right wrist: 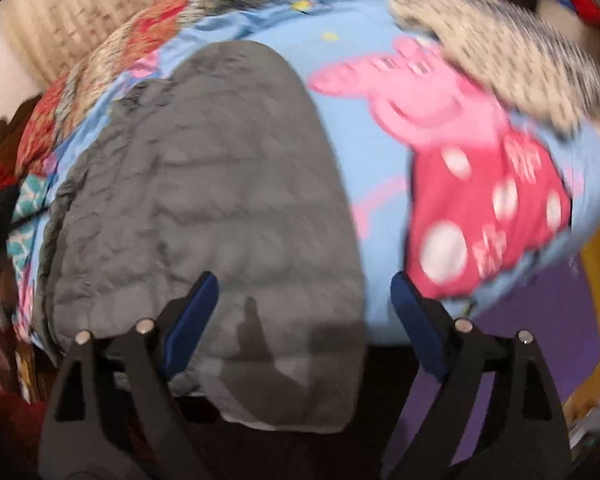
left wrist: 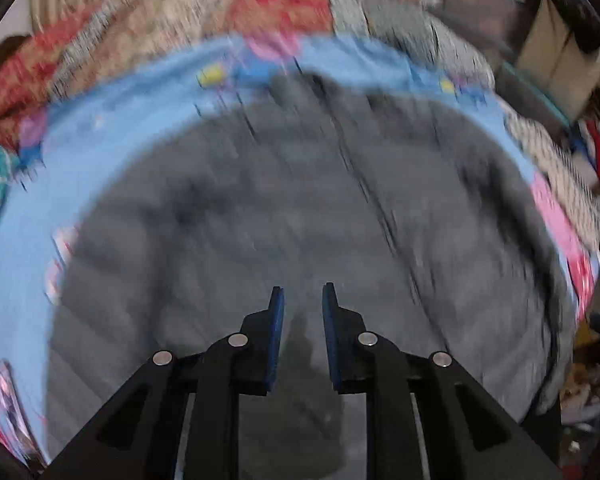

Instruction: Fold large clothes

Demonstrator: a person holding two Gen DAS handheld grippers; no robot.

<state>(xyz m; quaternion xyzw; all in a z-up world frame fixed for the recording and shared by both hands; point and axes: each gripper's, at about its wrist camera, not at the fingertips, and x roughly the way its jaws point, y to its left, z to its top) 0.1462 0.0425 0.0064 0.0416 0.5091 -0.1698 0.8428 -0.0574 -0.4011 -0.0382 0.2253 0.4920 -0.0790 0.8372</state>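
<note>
A: Garment? Where is it?

B: Grey quilted puffer jacket (right wrist: 204,200), lying flat on a bed, on the blue cartoon-print sheet (right wrist: 380,168). In the right wrist view it looks narrowed to a long panel, near end rounded and hanging just over the bed edge. Sleeves aren't visible; I'd guess they're tucked in, can't confirm.

A: Step?

B: Judging by the shape, between folds. Lengthwise fold looks done, crosswise fold not yet.

A: Grippers?

B: Left gripper (left wrist: 302,300): jaws almost together, narrow gap, nothing in it, poised over the jacket's middle. That view is heavily blurred. Right gripper (right wrist: 302,300): jaws spread wide, holding nothing, above the jacket's near end. One blue pad (right wrist: 192,312) sits over the grey fabric, the other off its right edge over the sheet.

A: Next move?

B: My guess: the left would need to spread, then both drop onto one end of the panel, pinch through all the padded layers and carry it over to the other end. Puffy fill is slippery and springy, so a shallow pinch could let the layers slide.

A: Surroundings?

B: Red-and-beige patterned blanket (right wrist: 140,40) bunched behind the jacket, speckled grey-white fabric (right wrist: 500,52) at far right, pale curtain (right wrist: 80,12) behind. Purple floor (right wrist: 540,340) below the bed edge. Clutter at the sides, too blurred to name.
</note>
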